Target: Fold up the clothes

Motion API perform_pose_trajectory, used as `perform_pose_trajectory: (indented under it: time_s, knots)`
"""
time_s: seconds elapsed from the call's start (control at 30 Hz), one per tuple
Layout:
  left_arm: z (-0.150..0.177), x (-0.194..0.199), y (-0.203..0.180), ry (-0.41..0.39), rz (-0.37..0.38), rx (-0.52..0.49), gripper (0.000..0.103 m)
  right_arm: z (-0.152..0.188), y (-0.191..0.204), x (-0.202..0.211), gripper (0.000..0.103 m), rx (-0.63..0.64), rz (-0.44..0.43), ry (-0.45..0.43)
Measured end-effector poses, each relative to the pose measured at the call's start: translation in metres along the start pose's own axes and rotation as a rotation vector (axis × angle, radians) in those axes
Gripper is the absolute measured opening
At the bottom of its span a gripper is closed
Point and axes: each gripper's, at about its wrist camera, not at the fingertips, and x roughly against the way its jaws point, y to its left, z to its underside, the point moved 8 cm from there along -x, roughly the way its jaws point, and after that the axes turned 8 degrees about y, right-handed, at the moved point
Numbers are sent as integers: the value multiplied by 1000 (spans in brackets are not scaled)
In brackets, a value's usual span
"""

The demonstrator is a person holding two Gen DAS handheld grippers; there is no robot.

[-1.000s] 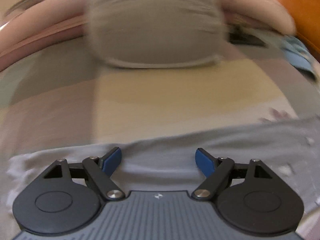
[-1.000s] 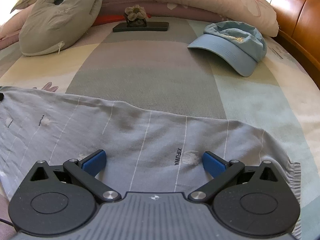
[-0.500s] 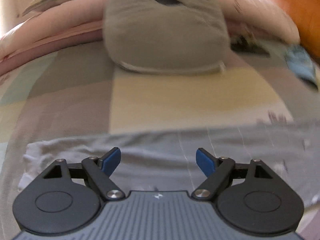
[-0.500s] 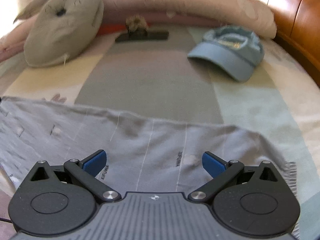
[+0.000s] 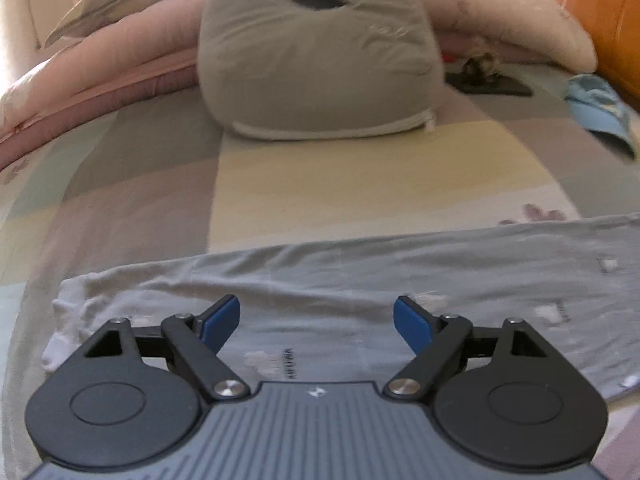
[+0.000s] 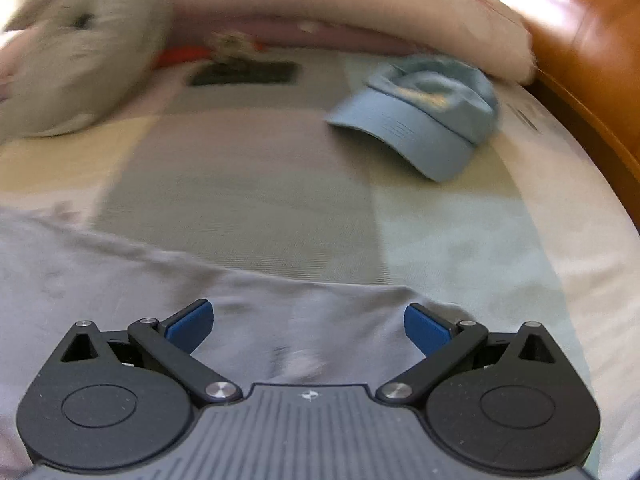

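Observation:
A grey garment with thin stripes and small print lies flat across the bed, seen in the left wrist view (image 5: 360, 276) and in the right wrist view (image 6: 120, 288). My left gripper (image 5: 316, 320) is open and empty above the garment's left end, near its white cuff (image 5: 60, 344). My right gripper (image 6: 308, 322) is open and empty above the garment's right end. Neither touches the cloth that I can see. The right wrist view is blurred.
A grey cushion (image 5: 316, 64) with a face sits at the head of the bed, against long pink pillows (image 6: 340, 8). A blue cap (image 6: 424, 120) lies to the right. A dark phone (image 6: 244, 74) lies near the pillows. A wooden headboard (image 6: 592, 48) stands at the right.
Both grippers have drawn back and turned outward along the garment. The left one now sees the garment's left cuff; the right one sees its right end. Both stay open.

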Motion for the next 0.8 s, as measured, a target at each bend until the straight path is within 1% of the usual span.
perform_pose_trajectory:
  time_s: [0.03,0.1,0.13,0.17,0.37,0.43,0.53,0.57,0.67,0.8]
  knots:
    - [0,0,-2,-2,5,-1,84,0,7,6,103,14,-25,5]
    - [0,1,-5,-7,14,-3,84,7,24,-2,103,13,-102,49]
    - [0,2,-7,-9,19,-4,84,9,29,-10,103,5,-116,73]
    - [1,2,-8,-11,23,-4,84,12,31,-21,103,-7,-107,95]
    - [2,9,-17,-27,47,-8,84,-15,32,-45,103,51,-45,0]
    - [4,16,-19,-34,50,-8,84,-24,29,-46,103,39,-62,-1]
    - [7,27,-22,-46,55,-8,84,-28,22,-33,103,-20,-108,10]
    - [9,31,-22,-48,54,-9,84,-27,18,-25,103,-38,-115,-3]
    - [17,42,-24,-44,43,-15,84,-17,11,-1,103,-66,-85,-11]
    - [30,62,-27,-43,36,-19,84,11,11,28,103,-91,-60,31]
